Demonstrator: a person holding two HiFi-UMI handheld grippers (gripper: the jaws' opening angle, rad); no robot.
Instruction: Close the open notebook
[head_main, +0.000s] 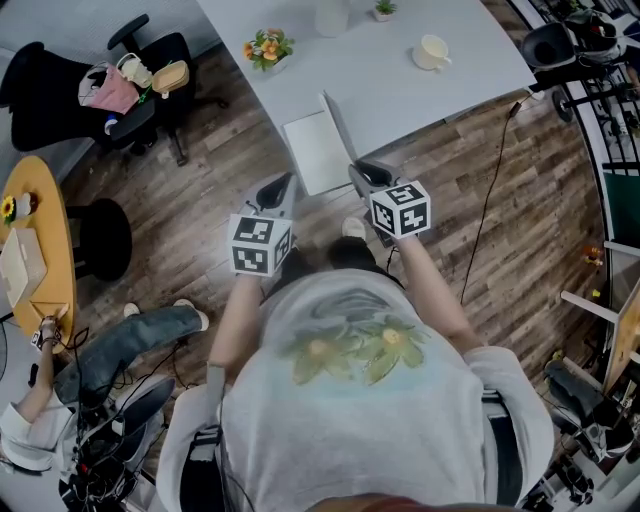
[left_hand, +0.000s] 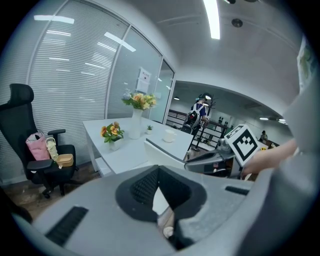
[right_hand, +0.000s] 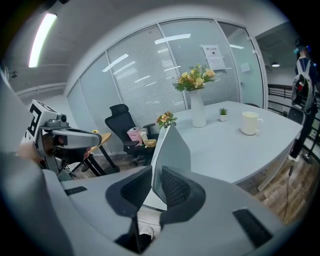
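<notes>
While the thin white paper notebook (head_main: 312, 155) lies open at the near edge of the big white table (head_main: 400, 95), its right-hand cover (head_main: 338, 122) stands almost straight up. The right gripper (head_main: 364, 174) has its jaws pinched on the near end of that cover. In the right gripper view, the grey sheet sits right between the two black pads (right_hand: 132, 189). The left gripper (head_main: 277, 190) hangs just beside the flat page, with its jaws together and nothing in them.

I think the notebook is light. The cover looks thin and smooth, but stiff enough to stand up. It could slip out of the pads, or bend if it is squeezed too hard, and the whole book might slide on the smooth table. A good place to hold is the outer edge of the cover — not the corner. The free gripper could press down on the flat page so the book does not move.
</notes>
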